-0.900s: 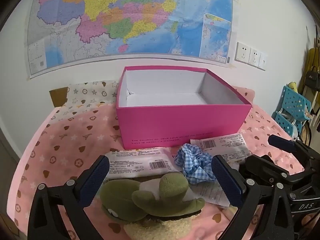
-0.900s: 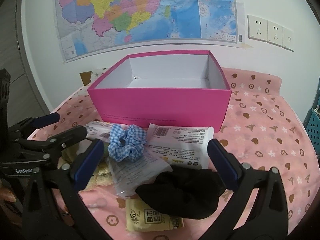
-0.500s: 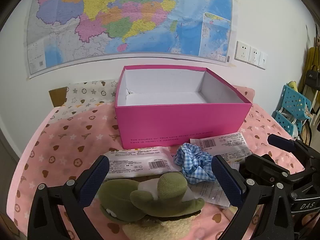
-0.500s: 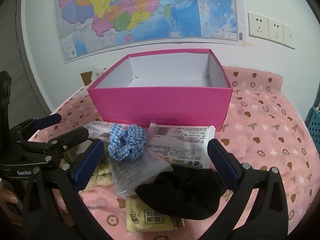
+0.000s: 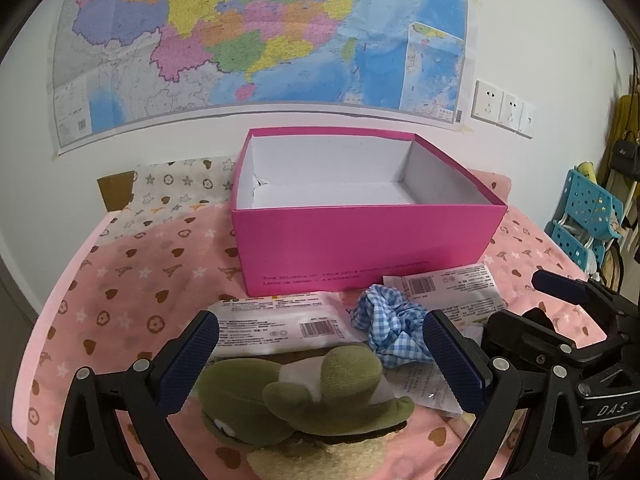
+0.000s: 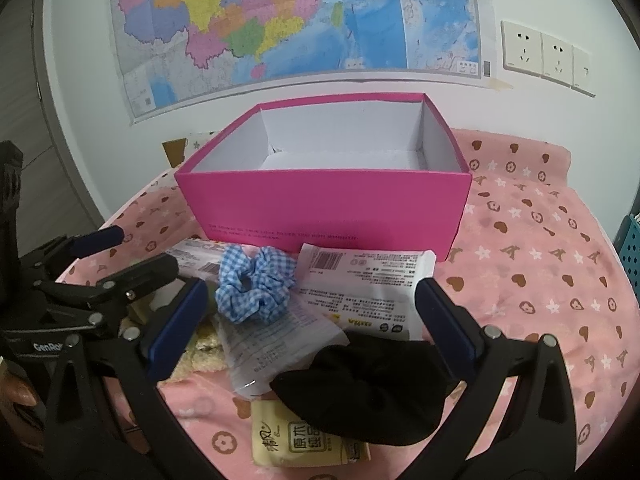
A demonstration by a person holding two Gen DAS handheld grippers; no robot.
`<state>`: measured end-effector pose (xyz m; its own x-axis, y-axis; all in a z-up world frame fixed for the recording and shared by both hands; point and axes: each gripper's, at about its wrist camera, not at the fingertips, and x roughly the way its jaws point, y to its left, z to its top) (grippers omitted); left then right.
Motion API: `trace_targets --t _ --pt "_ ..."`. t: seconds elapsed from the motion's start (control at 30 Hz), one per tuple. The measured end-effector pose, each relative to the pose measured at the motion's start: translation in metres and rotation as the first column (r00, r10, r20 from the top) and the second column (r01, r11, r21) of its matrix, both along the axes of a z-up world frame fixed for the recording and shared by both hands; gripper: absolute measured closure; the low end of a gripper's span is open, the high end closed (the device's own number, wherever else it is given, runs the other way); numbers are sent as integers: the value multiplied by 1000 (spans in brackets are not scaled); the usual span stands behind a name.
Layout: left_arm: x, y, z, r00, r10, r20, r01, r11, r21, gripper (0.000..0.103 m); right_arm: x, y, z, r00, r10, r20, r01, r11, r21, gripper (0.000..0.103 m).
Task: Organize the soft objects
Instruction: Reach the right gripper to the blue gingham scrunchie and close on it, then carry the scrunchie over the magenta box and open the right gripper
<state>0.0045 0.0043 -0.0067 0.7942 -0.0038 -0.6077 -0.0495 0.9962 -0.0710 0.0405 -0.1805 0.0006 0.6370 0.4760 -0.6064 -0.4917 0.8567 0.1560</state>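
An open, empty pink box [image 5: 360, 240] [image 6: 320, 204] stands on the pink cloth. In front of it lie a blue checked scrunchie [image 5: 390, 326] [image 6: 256, 284], several white packets [image 5: 280, 322] [image 6: 372, 280], a green plush toy [image 5: 304, 392] and a black soft cloth [image 6: 372, 388]. My left gripper [image 5: 320, 354] is open just above the plush toy. My right gripper [image 6: 312, 320] is open just above the black cloth and the packets. Each gripper shows in the other's view, side by side.
A yellow sachet [image 6: 296, 444] lies partly under the black cloth. A wall with a map [image 5: 260, 40] and sockets [image 6: 544, 56] stands behind the table. A blue rack [image 5: 588, 216] stands at the right. Bare cloth [image 6: 540, 272] lies right of the box.
Both grippers have crept slightly forward. The objects have not moved.
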Motion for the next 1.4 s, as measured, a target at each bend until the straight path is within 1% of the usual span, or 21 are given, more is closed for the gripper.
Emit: trace_targets --t 0.17,0.23,0.33,0.37,0.4,0.43,0.47,0.5,0.53,0.57,0.6,0.63,0.67,0.7,0.83,0.9,0.97,1.03,1.2,1.3,1.4 --pt "0 10 -3 999 -23 -45 23 1000 -13 0 2 3 -5 999 39 -20 -39 999 -4 0" --pt "1 14 -4 996 -32 -83 30 999 -26 0 4 7 -6 998 63 -28 -63 998 -10 1" --pt "3 18 -6 995 -47 -82 44 998 -42 0 7 16 -8 991 121 -48 -122 993 -10 7" --pt "3 18 -6 997 -51 -58 50 998 -28 0 9 20 -9 989 135 -55 -137 991 -15 9" --pt "4 19 -6 997 -54 -52 53 998 -28 1 10 24 -10 987 151 -61 -153 988 -23 14" --pt "5 19 -6 997 -57 -51 57 998 1 1 13 28 -12 984 163 -68 -165 986 -26 20" --pt "6 20 -6 996 -64 -59 64 998 0 1 16 30 -14 982 172 -82 -174 984 -24 23" --pt "8 20 -6 996 -68 -62 68 998 2 2 20 33 -17 978 181 -108 -184 983 -22 28" --pt "9 21 -6 995 -74 -63 74 997 -2 3 25 35 -20 974 184 -130 -188 982 -20 37" --pt "11 22 -6 995 -82 -65 81 997 -10 4 29 36 -23 971 190 -148 -194 981 -15 42" --pt "11 23 -7 994 -87 -61 85 996 -31 6 35 37 -27 964 200 -174 -204 979 -3 50" --pt "12 24 -7 993 -95 -63 93 995 -42 9 41 37 -31 957 202 -210 -205 979 10 53" --pt "14 24 -6 992 -111 -66 108 993 -51 10 46 37 -35 950 202 -238 -203 979 21 53" --pt "16 23 -6 991 -116 -65 113 993 -46 11 51 37 -38 944 207 -258 -205 978 31 57" --pt "20 17 -4 985 -167 -50 164 985 -47 12 61 40 -48 920 248 -305 -241 969 59 78" --pt "22 14 -3 978 -200 -59 197 979 -44 14 63 39 -48 915 258 -309 -249 966 69 87" --pt "24 12 -2 968 -243 -64 238 968 -80 14 63 37 -45 917 265 -299 -250 964 87 89" --pt "26 7 0 956 -286 -59 280 955 -100 14 61 31 -37 926 266 -269 -247 964 101 90" --pt "31 -12 8 920 -390 -36 381 912 -152 14 56 13 -7 948 258 -187 -234 962 141 90" --pt "43 -21 9 901 -432 -44 419 891 -177 14 54 2 10 956 251 -150 -227 960 163 91" --pt "55 -28 11 887 -459 -46 442 874 -200 22 52 -6 26 962 249 -112 -225 956 187 91"
